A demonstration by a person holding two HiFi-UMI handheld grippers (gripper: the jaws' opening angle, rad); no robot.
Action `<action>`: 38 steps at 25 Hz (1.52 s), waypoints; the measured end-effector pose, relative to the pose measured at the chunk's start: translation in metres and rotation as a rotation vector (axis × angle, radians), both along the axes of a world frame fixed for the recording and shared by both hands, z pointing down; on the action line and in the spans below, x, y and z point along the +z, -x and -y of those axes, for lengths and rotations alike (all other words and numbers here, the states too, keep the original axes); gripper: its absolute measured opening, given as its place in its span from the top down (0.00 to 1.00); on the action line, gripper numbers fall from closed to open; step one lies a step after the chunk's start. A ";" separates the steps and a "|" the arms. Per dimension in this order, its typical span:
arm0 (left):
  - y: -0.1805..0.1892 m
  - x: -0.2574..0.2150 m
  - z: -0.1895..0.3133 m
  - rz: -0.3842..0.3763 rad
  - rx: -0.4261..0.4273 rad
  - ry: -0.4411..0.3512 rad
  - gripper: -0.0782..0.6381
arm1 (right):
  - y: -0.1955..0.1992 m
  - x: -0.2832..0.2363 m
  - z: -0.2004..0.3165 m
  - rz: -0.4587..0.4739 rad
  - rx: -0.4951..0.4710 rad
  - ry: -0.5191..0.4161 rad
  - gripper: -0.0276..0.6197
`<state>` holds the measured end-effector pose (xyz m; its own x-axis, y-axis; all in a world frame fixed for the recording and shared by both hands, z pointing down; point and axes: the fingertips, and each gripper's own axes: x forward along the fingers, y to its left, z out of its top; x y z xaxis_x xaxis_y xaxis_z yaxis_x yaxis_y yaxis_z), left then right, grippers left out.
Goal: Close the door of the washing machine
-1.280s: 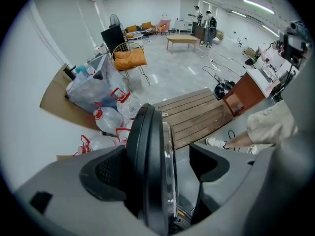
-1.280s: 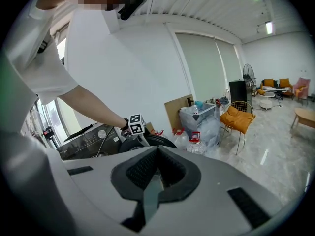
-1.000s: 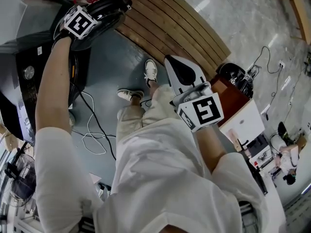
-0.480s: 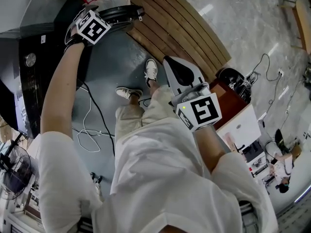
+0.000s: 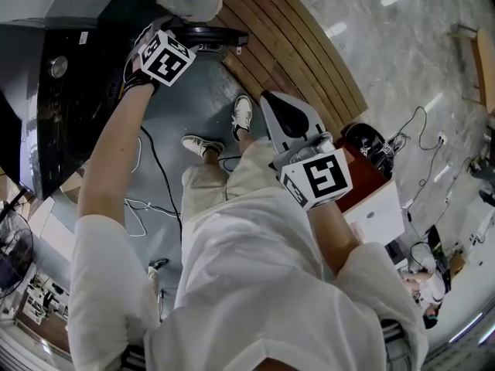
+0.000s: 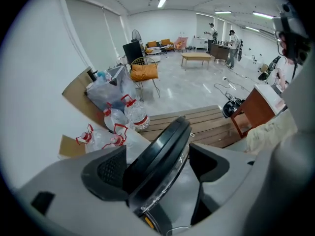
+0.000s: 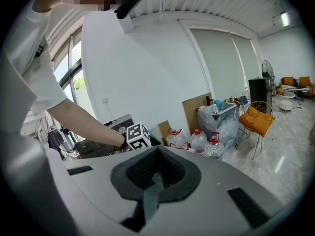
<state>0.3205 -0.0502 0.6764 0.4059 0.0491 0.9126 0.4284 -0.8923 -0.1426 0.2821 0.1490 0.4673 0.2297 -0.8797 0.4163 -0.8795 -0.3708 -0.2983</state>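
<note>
Left gripper view shows the left gripper (image 6: 160, 163) with its jaws wide, the rim of the round black door (image 6: 170, 136) standing between them. The rim lies against the left pad, with a gap to the right one. In the head view the door (image 5: 209, 35) stands ajar off the front edge of the black washing machine (image 5: 62, 107), beside a slatted wooden platform (image 5: 294, 45). The right gripper (image 7: 155, 173), held before the person's body, has its jaws pressed together on nothing.
</note>
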 end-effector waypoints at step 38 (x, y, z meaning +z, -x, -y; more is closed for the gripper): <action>0.230 -0.001 -0.012 -0.027 -0.074 0.196 0.34 | 0.113 -0.022 0.146 -0.003 -0.416 0.018 0.96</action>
